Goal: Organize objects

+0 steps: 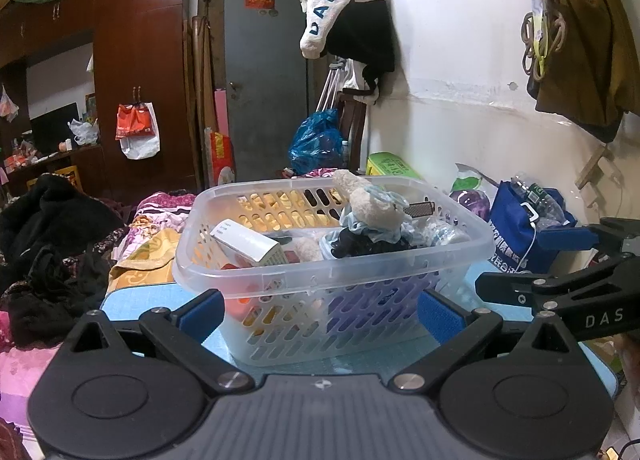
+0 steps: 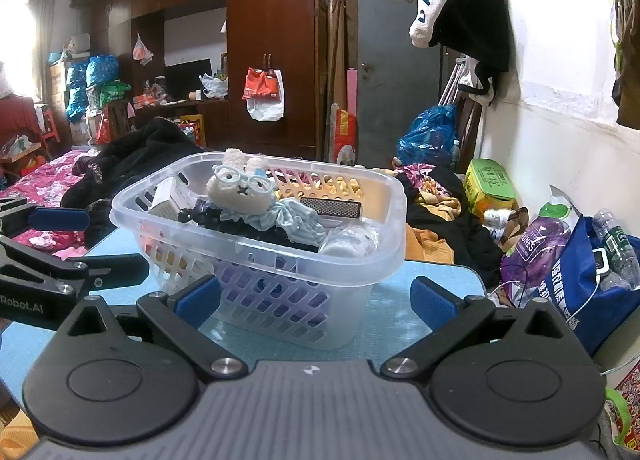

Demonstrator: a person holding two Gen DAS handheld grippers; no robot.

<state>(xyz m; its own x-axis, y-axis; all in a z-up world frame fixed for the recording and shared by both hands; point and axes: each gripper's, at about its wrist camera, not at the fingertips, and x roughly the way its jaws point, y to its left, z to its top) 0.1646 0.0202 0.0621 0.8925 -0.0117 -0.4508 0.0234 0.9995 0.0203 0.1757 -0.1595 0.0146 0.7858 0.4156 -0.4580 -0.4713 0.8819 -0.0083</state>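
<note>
A clear plastic basket [image 1: 280, 280] stands on a light blue mat [image 1: 132, 304]; it also shows in the right wrist view [image 2: 360, 260]. It holds a plush bunny with blue glasses [image 2: 240, 187], a white box [image 1: 248, 242], a dark grater-like bar [image 2: 332, 207] and cloth. My left gripper [image 1: 320, 314] is open and empty just before the basket's near wall. My right gripper [image 2: 316, 300] is open and empty in front of the basket too. The right gripper shows at the right of the left wrist view [image 1: 560, 260], the left gripper at the left of the right wrist view [image 2: 60, 244].
A blue bag [image 2: 592, 284] with bottles and a purple packet [image 2: 548, 236] lie right of the mat by the white wall. A green box [image 2: 488, 179] lies behind. Dark clothes [image 1: 48, 240] and floral bedding [image 2: 40, 187] lie to the left. Wardrobes and a grey door stand behind.
</note>
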